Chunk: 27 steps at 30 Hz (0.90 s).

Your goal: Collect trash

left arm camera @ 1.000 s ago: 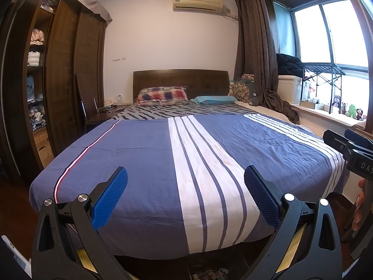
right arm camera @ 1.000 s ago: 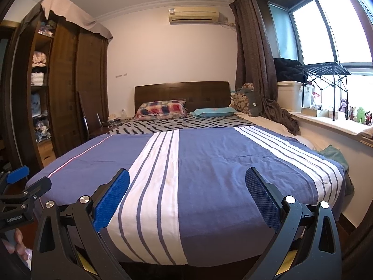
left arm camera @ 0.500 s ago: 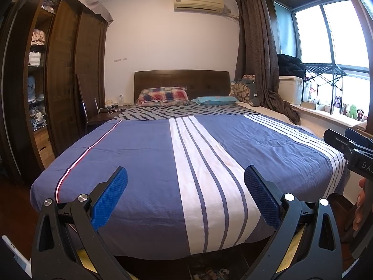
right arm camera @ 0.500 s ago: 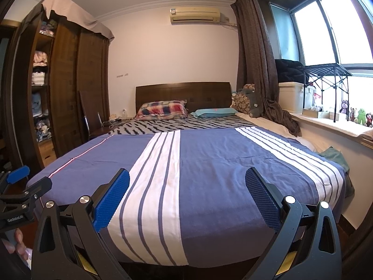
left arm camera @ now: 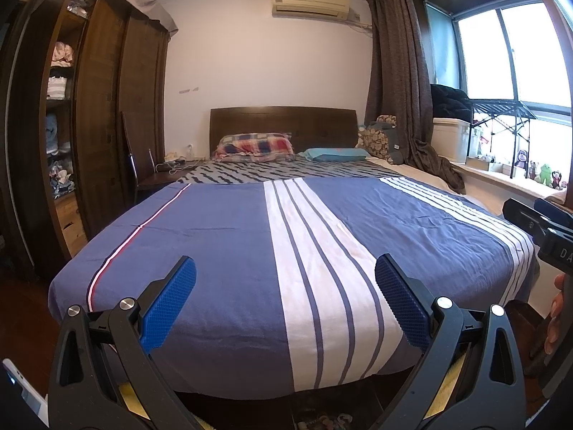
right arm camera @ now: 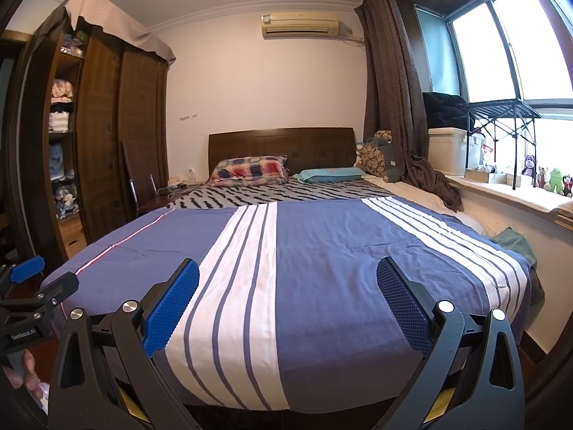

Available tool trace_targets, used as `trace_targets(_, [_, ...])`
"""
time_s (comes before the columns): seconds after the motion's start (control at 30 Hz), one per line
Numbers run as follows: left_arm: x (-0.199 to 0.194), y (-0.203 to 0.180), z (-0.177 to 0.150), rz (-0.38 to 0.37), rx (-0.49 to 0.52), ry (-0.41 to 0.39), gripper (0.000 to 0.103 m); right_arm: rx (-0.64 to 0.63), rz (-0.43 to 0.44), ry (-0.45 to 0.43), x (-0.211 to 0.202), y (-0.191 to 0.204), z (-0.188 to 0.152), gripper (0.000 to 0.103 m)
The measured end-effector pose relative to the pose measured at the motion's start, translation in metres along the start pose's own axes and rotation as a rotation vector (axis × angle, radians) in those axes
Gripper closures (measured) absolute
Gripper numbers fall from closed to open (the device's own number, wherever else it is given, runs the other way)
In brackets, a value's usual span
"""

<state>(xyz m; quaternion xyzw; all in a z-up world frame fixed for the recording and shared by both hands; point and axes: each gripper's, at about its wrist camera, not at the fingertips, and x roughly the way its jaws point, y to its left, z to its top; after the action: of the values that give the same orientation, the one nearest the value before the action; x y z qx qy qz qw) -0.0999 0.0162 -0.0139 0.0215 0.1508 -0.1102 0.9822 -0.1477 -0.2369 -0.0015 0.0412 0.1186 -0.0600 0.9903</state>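
My left gripper point(left arm camera: 284, 304) is open and empty, held above the foot of a bed with a blue and white striped cover point(left arm camera: 222, 243). My right gripper point(right arm camera: 288, 308) is open and empty too, a little further right over the same cover point(right arm camera: 322, 251). Each gripper shows at the edge of the other's view: the right one at the far right of the left wrist view point(left arm camera: 544, 229), the left one at the far left of the right wrist view point(right arm camera: 25, 301). I see no trash on the bed cover. Some small clutter point(left arm camera: 322, 421) lies under the bed's foot, too dim to identify.
A dark wooden wardrobe point(left arm camera: 107, 114) with open shelves stands along the left. A chair and bedside table point(left arm camera: 157, 175) are beside the headboard. Pillows point(left arm camera: 256, 147) lie at the head. A windowsill with a storage box point(right arm camera: 451, 150) and small toys point(right arm camera: 551, 179) runs along the right, behind a curtain point(right arm camera: 397, 107).
Both views have shifted very slightly; the room and both grippers look otherwise the same, still open.
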Motion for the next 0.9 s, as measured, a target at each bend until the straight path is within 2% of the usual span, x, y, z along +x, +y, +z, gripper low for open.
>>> trace_targets(0.2, [-0.002,0.005,0.0,-0.014,-0.029,0.006,0.008,-0.007,0.004,0.019,0.002,0.005,-0.003,0.004])
trace_targets(0.4, [-0.003,0.006,0.003,0.037,-0.024,0.005,0.008,-0.001,0.007,0.017,0.001,0.004,-0.003,0.004])
trace_targets(0.9, [0.006,0.01,0.009,0.037,-0.061,0.05,0.008,0.011,-0.008,0.041,0.012,-0.004,-0.007,0.004])
